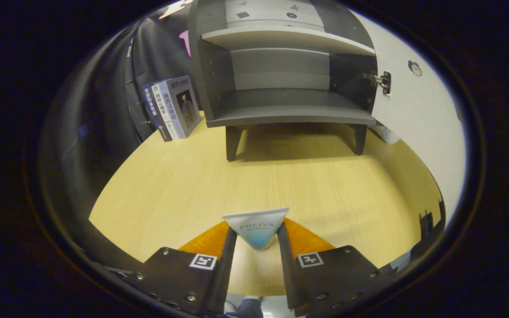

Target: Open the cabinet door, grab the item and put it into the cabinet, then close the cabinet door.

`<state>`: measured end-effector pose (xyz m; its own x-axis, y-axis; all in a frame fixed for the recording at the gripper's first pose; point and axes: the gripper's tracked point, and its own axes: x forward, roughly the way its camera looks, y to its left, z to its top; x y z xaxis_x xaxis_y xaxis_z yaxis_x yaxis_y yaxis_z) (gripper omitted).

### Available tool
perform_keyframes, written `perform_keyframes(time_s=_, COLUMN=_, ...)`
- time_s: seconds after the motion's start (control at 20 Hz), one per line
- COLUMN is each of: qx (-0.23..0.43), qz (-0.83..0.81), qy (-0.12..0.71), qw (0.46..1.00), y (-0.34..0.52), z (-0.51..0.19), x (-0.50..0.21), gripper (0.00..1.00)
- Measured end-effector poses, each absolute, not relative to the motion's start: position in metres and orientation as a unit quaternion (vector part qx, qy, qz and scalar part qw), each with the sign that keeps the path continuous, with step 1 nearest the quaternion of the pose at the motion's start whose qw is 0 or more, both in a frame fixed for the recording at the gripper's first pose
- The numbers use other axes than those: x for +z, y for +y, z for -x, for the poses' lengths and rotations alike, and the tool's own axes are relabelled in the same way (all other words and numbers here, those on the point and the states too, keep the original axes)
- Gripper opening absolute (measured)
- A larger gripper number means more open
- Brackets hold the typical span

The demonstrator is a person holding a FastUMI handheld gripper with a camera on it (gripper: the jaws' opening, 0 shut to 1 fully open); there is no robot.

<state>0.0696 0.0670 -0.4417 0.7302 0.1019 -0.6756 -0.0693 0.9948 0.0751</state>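
Where claw (256, 236) grips tube (256, 227): wooden tabletop (281, 185).

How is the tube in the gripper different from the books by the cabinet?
The tube is one small thing pinched between the gripper fingers; the books are several, standing far beyond them. The tube is white fading to blue; the books show grey, white and dark blue spines. The tube is held above the table; the books rest on it, beside the open cabinet. Both carry printed lettering.

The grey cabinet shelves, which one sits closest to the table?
The bottom shelf of the grey open cabinet, just above its legs; the upper shelf sits higher. The gripper holds a white-and-blue tube in its jaws.
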Motion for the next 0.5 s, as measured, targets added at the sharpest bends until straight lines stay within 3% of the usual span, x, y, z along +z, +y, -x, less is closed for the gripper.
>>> perform_keyframes(time_s=0.5, qx=0.046, qz=-0.024, qy=0.284, qw=0.957, y=0.047, z=-0.107, x=-0.322, gripper=0.52)
